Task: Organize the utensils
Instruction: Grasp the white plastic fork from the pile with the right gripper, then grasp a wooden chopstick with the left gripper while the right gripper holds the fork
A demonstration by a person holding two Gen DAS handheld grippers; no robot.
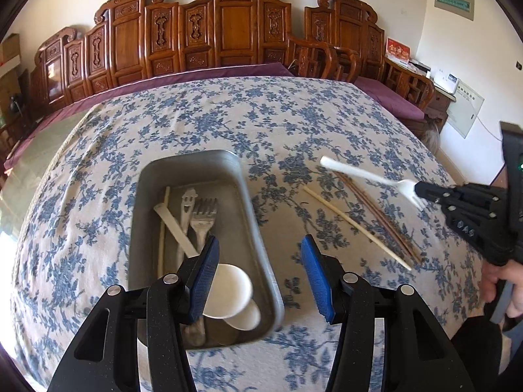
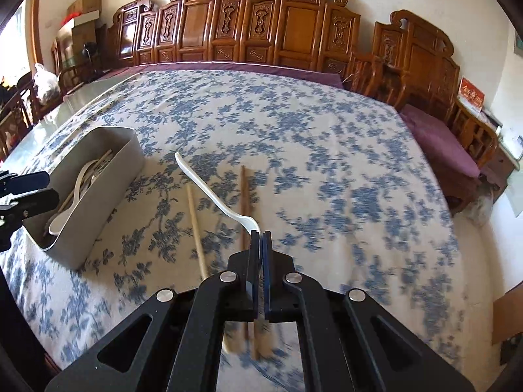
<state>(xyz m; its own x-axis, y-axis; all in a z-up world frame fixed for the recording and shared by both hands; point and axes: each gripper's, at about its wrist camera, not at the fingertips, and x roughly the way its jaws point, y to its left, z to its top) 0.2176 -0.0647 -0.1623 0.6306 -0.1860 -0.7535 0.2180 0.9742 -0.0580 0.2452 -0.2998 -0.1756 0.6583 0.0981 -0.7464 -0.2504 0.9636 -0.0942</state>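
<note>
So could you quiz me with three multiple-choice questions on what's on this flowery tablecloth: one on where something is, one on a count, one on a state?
1. Where is the grey rectangular bin relative to the loose chopsticks, in the right wrist view?
A. Left of them
B. Right of them
C. On top of them

2. How many pale wooden chopsticks lie loose on the cloth?
A. One
B. Three
C. Five

3. What is the right gripper doing?
A. Standing wide open
B. Shut on the white plastic fork
C. Shut on a cup

Answers: 1 A, the bin sits at the left edge. 2 A, a single pale stick lies beside the dark brown ones. 3 B, its jaws pinch the fork's tines.
</note>
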